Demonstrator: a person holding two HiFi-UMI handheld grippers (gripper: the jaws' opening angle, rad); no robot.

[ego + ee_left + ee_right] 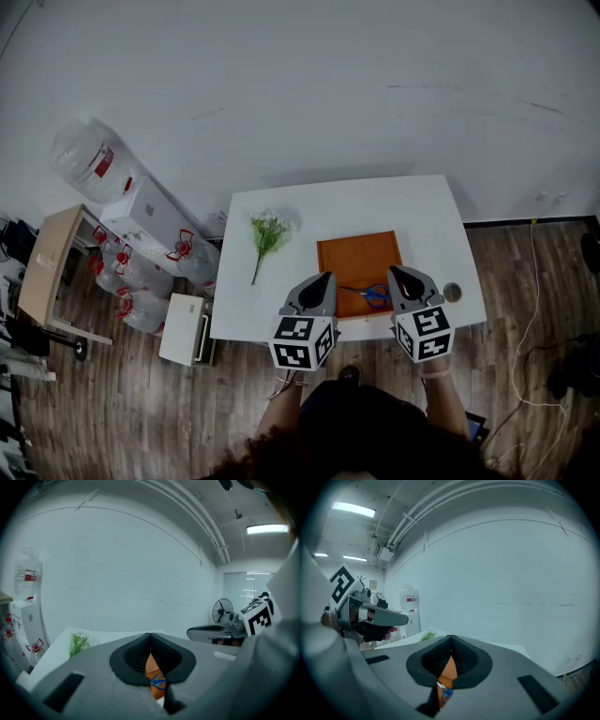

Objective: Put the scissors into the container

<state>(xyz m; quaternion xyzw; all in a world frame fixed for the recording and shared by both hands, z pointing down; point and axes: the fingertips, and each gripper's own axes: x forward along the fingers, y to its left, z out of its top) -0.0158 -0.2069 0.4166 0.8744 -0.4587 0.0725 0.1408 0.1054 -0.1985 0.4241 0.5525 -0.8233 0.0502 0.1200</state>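
Both of my tongs are pressed together and pinch nothing. The left tongs [327, 276] and the right tongs [395, 270] hang side by side above the near edge of the table [281, 211], tips pointing away from me. In each one's own view the pads meet at the tip, and through the slit below them I see orange and a bit of blue.

The scissors [373, 295] lie flat between the two tongs, a little nearer the right one, on the near strip of the orange tray [359, 253]. The blue handles lie to the right and the blades point left. They seem to rest on the tray already, but I cannot tell whether it has a rim or whether they are fully inside.

I judge them light, stiff and thin. The smooth metal blades would likely slip between the pads and lie too flat to get under. The plastic handles look thicker and less slick, so one loop, or the pivot, seems the better hold.

Left of the tray lies a green sprig [266, 234], and a small round thing [452, 292] sits just right of the right tongs.
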